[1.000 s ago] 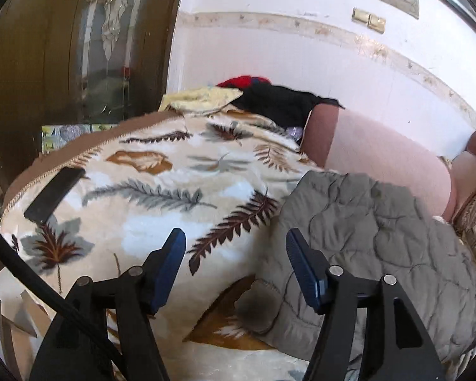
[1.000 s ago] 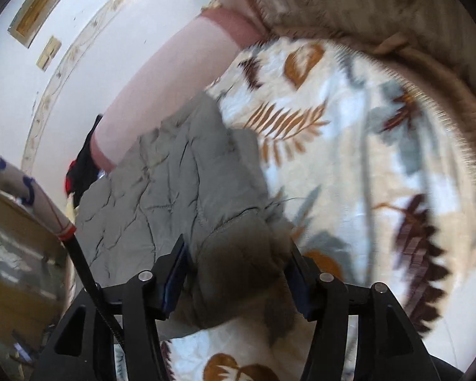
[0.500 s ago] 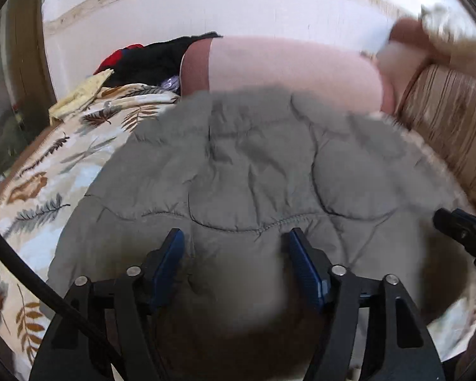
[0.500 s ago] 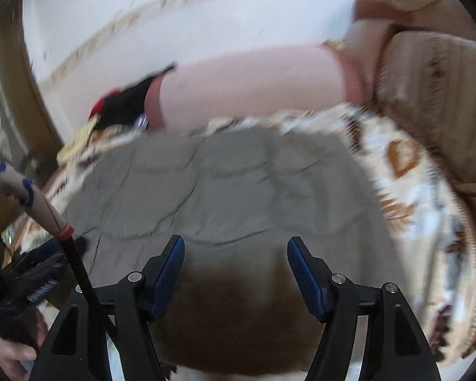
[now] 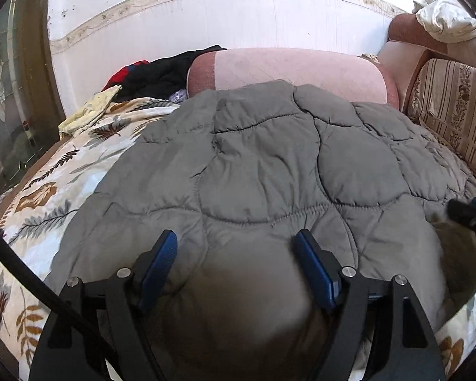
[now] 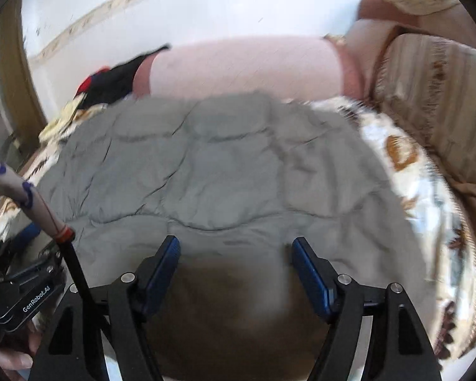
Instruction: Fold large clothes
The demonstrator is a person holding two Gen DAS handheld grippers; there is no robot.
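A grey quilted jacket lies spread over a bed covered by a leaf-pattern blanket. The jacket takes most of the middle of the bed, and its far edge reaches a long pink bolster that lies along the white wall.

The left tool has its two blue pads wide apart. The near edge of the jacket sits between them, but the pads do not press on the cloth. The right tool is also wide, and the near part of the jacket fills the space between its pads in the same way; this view is blurred, so I cannot tell whether the pads touch the fabric.

In the left wrist view, the tip of the right tool shows at the right edge, just beside the jacket's right side. In the right wrist view, the body of the left tool shows at the lower left.

Behind the jacket, at the far left corner of the bed, there is a pile of black and red clothes and a yellow cloth. A striped cushion stands on the right side.
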